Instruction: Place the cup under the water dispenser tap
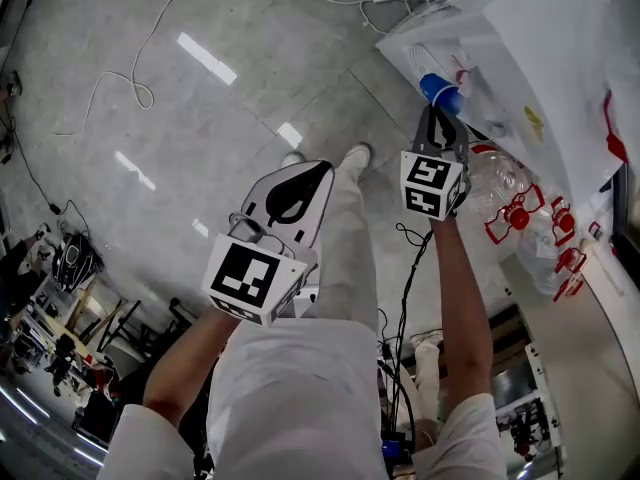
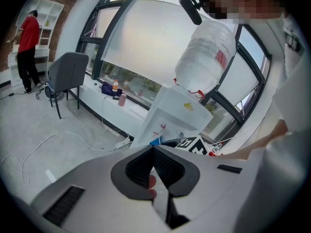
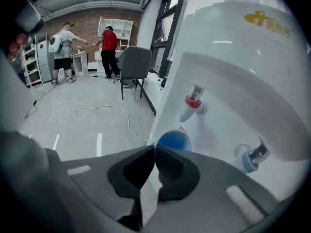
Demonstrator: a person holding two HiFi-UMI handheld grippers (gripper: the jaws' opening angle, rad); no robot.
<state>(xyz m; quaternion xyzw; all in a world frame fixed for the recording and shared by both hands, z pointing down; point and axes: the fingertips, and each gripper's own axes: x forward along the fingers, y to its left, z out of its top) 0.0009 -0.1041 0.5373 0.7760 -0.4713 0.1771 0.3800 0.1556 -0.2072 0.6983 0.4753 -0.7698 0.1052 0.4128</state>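
Grey floor (image 3: 87, 125) behind, the right gripper (image 3: 154, 148) pinches the blue cup (image 3: 174, 141) at its nearly closed tips, just below the red tap (image 3: 193, 103); that thin rim hold could slip, while the left gripper (image 2: 153, 148) is closed, empty.

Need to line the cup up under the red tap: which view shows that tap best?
The right gripper view: the red tap is large and unblocked, just above the cup. The left gripper view shows the tap only as a tiny distant dot. In the head view I can't pick it out.
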